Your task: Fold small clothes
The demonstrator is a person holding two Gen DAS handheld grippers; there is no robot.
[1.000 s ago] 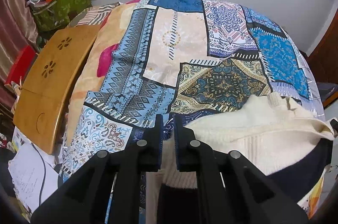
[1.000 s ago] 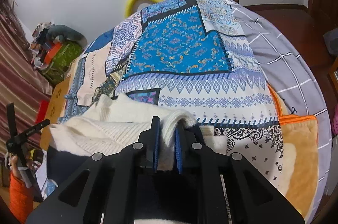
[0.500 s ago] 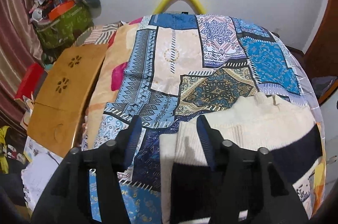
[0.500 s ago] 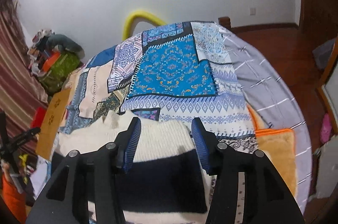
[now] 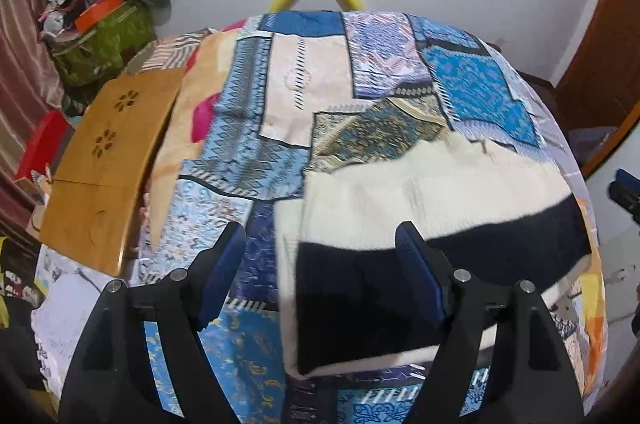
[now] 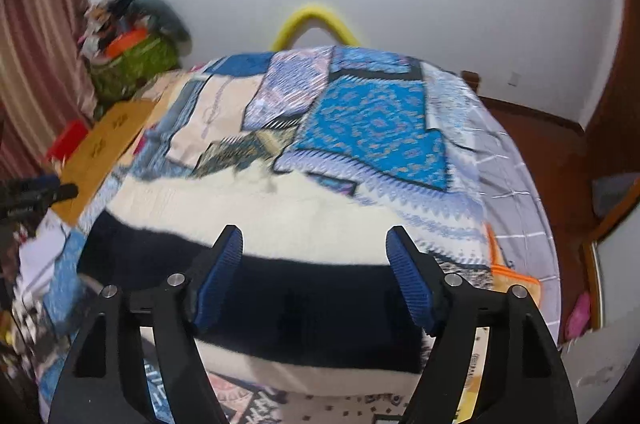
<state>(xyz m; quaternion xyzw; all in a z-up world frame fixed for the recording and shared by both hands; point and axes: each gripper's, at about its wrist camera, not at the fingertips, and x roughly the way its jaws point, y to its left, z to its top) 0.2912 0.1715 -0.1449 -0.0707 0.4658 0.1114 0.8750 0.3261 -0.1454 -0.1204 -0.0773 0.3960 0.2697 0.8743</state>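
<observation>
A white-walled bedroom holds a bed under a patchwork bedspread (image 5: 288, 96), the working surface. On it, just beyond both sets of fingertips, lies a cream and navy knit sweater (image 5: 420, 192), folded flat. It looks soft, thick and light, limp rather than stiff, unlikely to slip; a folded edge or corner seems the best hold. The left gripper (image 5: 322, 272) tilts down over the sweater's left edge, jaws opening, nothing pinched. The right gripper (image 6: 314, 274) hangs likewise over the navy band, jaws opening, empty.
</observation>
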